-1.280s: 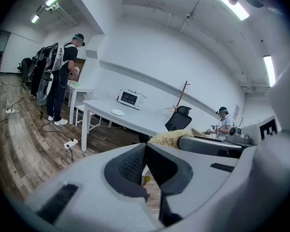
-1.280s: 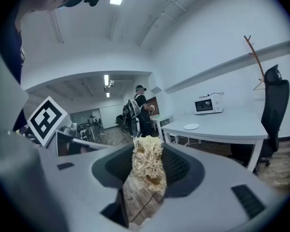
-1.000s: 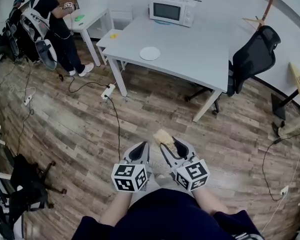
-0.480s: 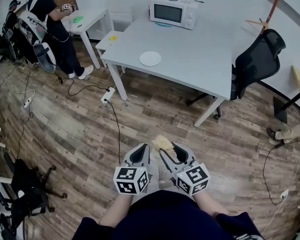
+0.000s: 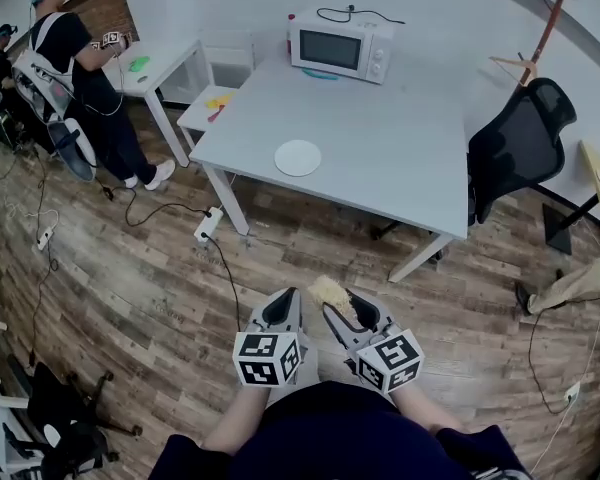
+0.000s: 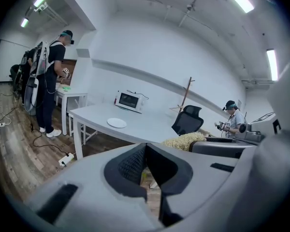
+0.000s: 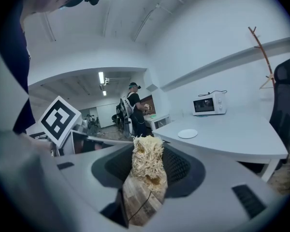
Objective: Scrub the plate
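Two hand-held grippers are hanging low in the centre of the head view, close against the person's body and well apart from the work. The left gripper is showing its jaws pressed together with nothing between them. The right gripper is clamping a straw-coloured fibrous scrubbing pad, whose frayed end is sticking out past the jaw tips. The small round white plate is lying flat in the upper middle of the frame, on the large pale grey table, near its left edge and far from both grippers. Judgement: the step in hand is the approach; scrubbing is not yet begun. To do it well, the person is needing to close on the table edge and bring the pad down flat on the plate face. Steadying the rim with the left gripper is probably worth doing too, so that the light plate is not sliding under the strokes. Containers: the plate is looking bare, with no food or water visible at this size. The white microwave oven at the table's far end is standing with its door shut, contents not readable.
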A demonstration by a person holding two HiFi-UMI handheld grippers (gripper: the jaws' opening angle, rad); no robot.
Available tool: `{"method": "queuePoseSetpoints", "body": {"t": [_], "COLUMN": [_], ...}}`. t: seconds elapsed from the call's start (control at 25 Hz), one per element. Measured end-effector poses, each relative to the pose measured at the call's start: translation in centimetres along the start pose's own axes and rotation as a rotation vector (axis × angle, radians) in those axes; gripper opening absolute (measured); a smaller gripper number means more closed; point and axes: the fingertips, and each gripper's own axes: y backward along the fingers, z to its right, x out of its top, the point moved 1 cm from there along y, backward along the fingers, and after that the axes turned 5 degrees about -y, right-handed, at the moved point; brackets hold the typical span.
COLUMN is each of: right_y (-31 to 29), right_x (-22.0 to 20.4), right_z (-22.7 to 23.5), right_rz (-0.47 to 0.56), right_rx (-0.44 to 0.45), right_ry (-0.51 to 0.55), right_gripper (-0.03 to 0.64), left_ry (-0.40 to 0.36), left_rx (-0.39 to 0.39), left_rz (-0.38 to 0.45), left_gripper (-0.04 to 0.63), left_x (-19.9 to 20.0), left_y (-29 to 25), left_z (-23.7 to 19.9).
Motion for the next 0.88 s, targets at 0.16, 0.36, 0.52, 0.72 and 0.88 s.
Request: {"method": "queuePoseSetpoints", "body": {"t": [0.16,0.36,0.52,0.72,0.88], "right_y": [-5.0,-11.3,-15.5,-18.9,-20.0], "right_x": [3.1,6.4,7.8,8.4,8.5], "right_z": [2.1,4.0,5.0,6.2,7.4], "right_rz": [0.026,0.055,0.06,0.055,0.052], "right_rx": [-0.032,-0.052,-0.058,-0.079,-0.12], "right_ry": [-0.007,0.007,0.008,-0.007,-0.038], "right_gripper": [0.181,0.181,0.181,0.181,0.181], "left_ry": [-0.012,-0.036,-0.043,-0.045,-0.045], "left_rx": [-0.02,-0.049,-0.066,-0.084,-0.098], "left_rz": [-0.005,-0.004,-0.012,-0.024,-0.036], "left_gripper": [0.018,0.018,0.018,0.018,0.018], "left_x": [3.2,6.7,8.6,9.8,10.1], "left_y": [-3.7,-8.0,-10.9,-13.5,-15.0], "left_z": [-3.7,-7.9,-10.8,-13.7,-15.2]}}
